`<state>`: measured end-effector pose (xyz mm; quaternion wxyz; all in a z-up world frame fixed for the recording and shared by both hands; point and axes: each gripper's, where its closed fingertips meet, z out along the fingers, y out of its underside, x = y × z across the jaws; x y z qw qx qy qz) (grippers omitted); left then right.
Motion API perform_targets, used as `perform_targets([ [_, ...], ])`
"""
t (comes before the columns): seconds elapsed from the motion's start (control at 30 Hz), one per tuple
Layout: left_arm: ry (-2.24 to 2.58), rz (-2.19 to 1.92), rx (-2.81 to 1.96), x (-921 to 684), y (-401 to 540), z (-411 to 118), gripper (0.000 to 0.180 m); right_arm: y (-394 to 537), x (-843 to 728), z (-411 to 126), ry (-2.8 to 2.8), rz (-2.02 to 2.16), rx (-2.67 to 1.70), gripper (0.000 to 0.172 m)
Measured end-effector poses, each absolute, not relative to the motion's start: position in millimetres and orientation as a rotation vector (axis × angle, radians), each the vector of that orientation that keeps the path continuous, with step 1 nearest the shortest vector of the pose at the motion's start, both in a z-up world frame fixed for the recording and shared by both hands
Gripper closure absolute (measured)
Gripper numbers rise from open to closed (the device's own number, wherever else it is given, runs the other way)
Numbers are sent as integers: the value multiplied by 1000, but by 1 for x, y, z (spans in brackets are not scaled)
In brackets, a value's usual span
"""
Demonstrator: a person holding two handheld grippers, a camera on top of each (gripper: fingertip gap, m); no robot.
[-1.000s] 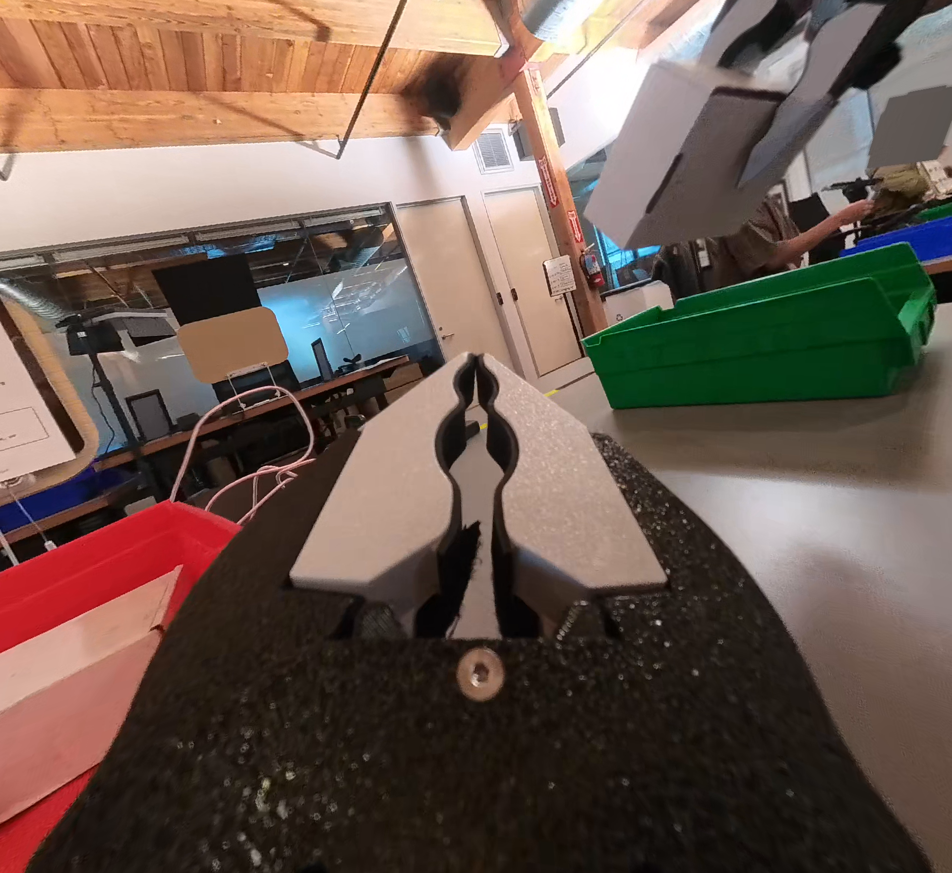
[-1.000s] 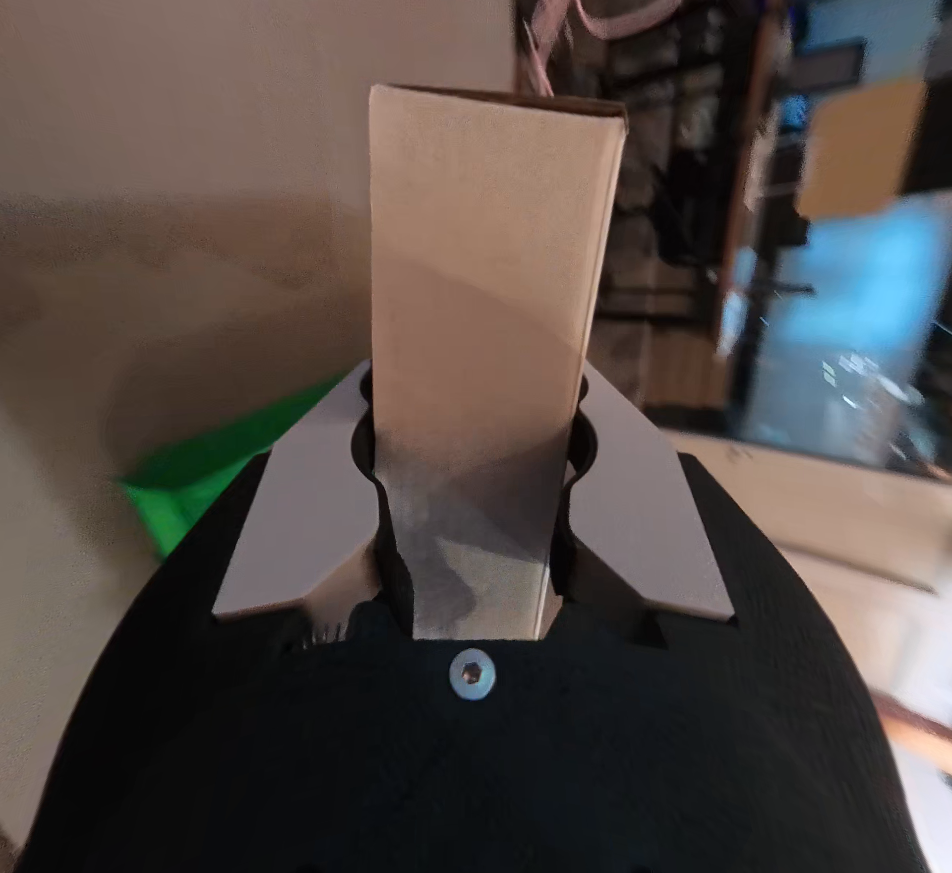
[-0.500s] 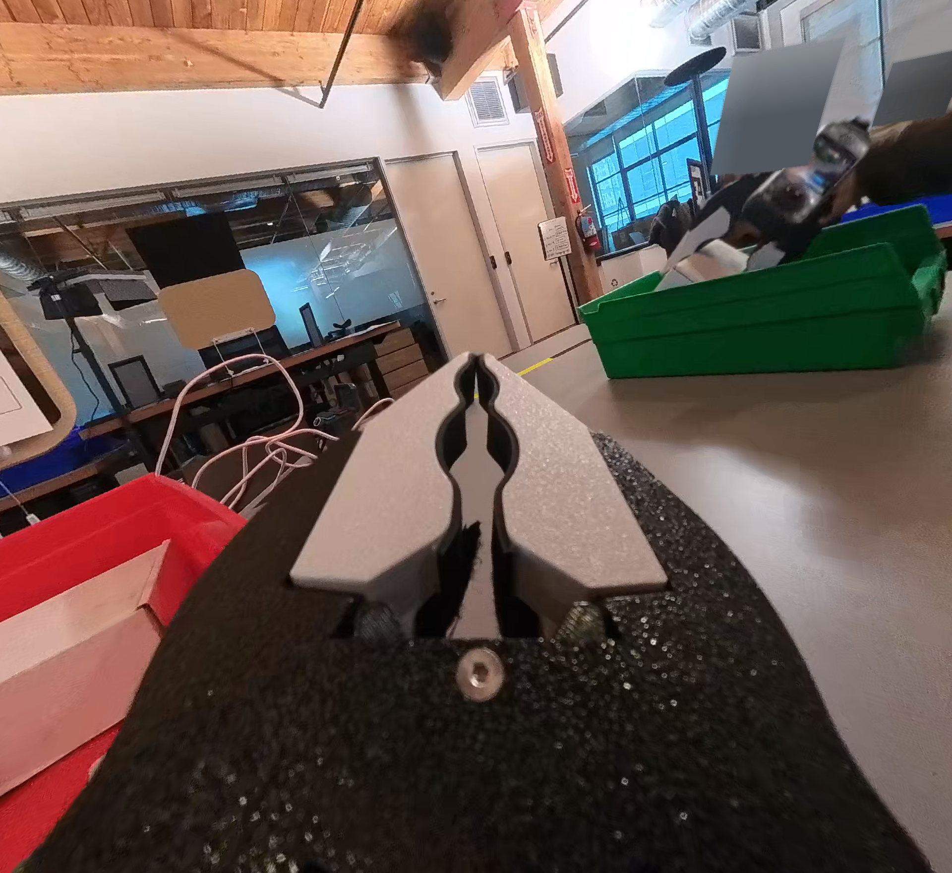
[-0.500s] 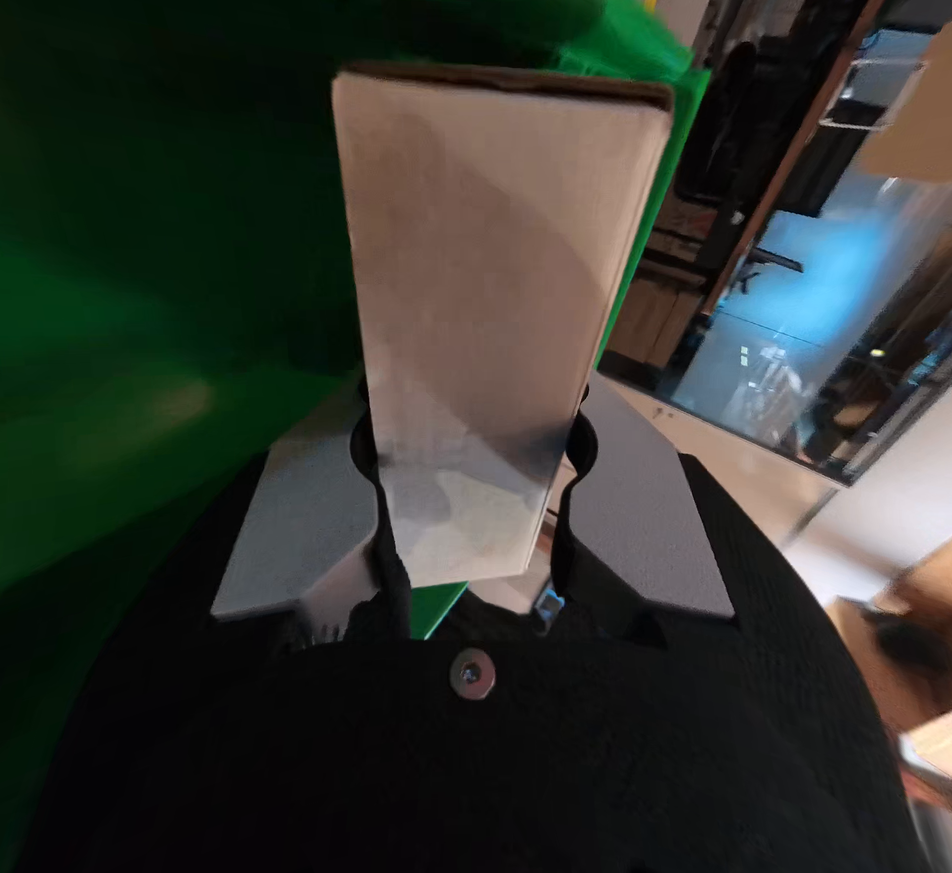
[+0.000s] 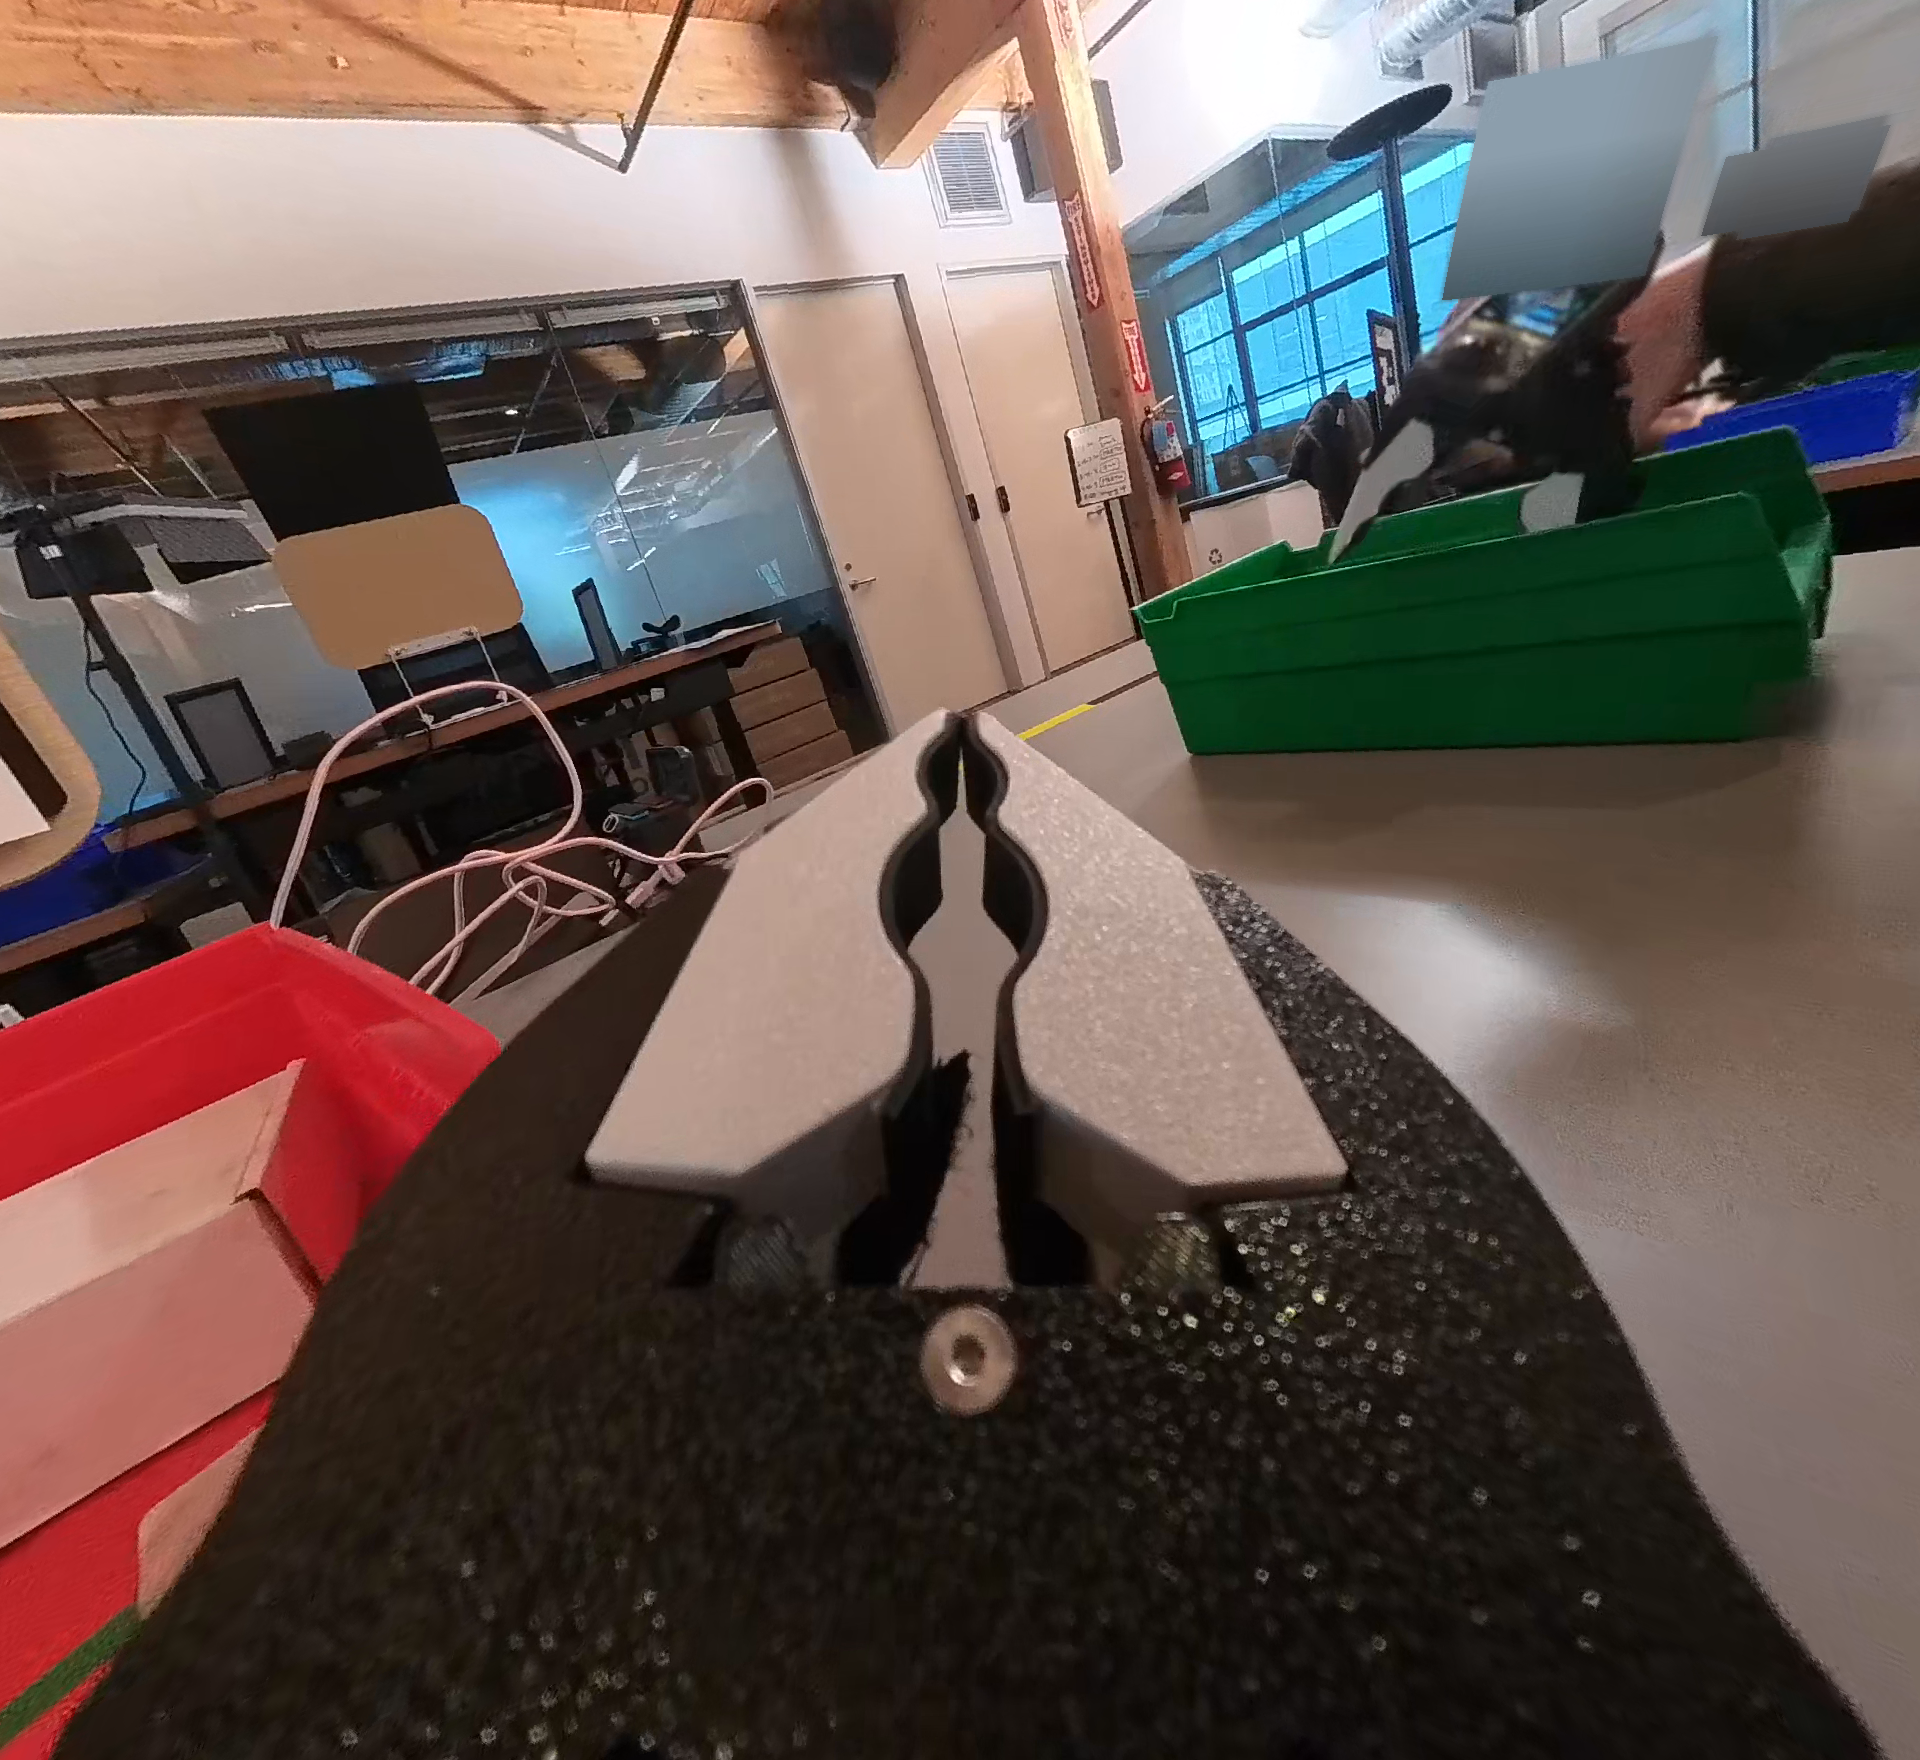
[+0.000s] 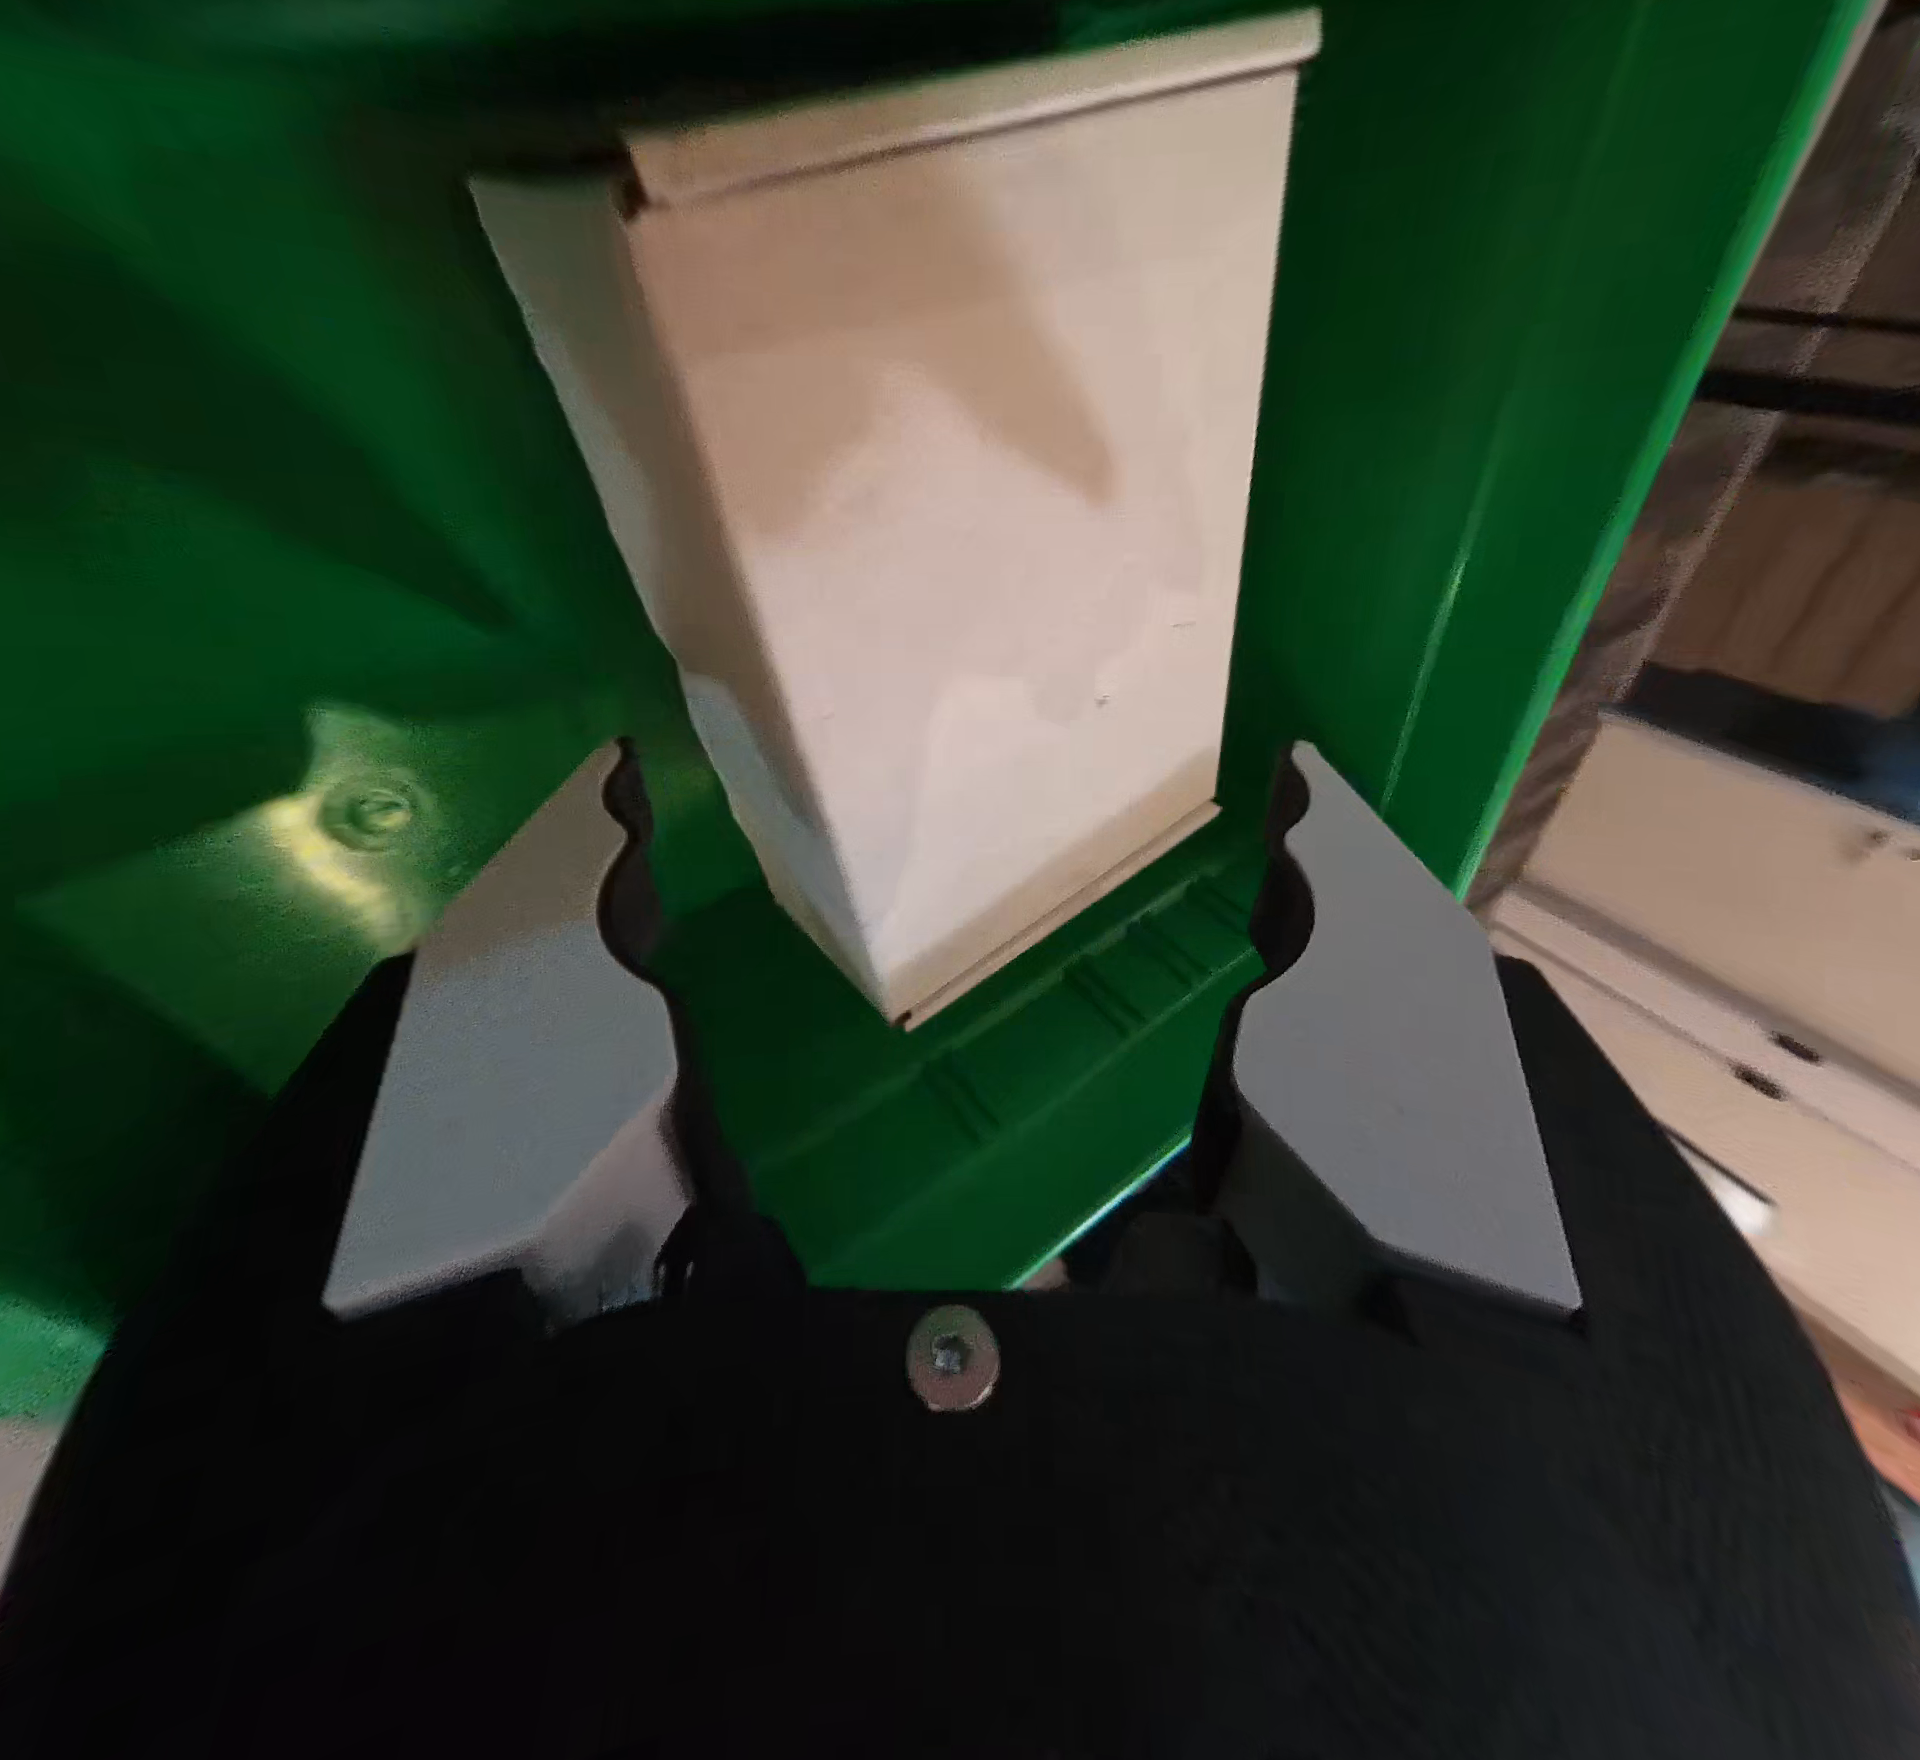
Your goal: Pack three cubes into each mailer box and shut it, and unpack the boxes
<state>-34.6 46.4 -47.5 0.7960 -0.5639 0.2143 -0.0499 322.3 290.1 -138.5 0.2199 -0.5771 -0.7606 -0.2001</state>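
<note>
In the right wrist view my right gripper is open wide over the green bin. A closed white mailer box lies in the bin between and beyond the fingertips, with green gaps on both sides; the pads do not touch it. In the left wrist view my left gripper is shut with nothing between its pads, low over the grey table. That view also shows the right gripper far off, reaching into the green bin.
A red bin with a white mailer box in it stands at the left gripper's left. Pink cables hang off the table's far edge. A blue bin stands behind the green one. The grippers' ends are close to 45 cm from one another.
The right gripper carried the white mailer box down into the green bin, then opened and let it go. The left gripper stayed shut and hardly moved.
</note>
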Motion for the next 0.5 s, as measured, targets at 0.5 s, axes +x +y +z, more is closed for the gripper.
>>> perform_targets([
  [0.5,466,-134,-1230,-33,46,-51,180,313,307,-132,-1780,-604,-1649,78],
])
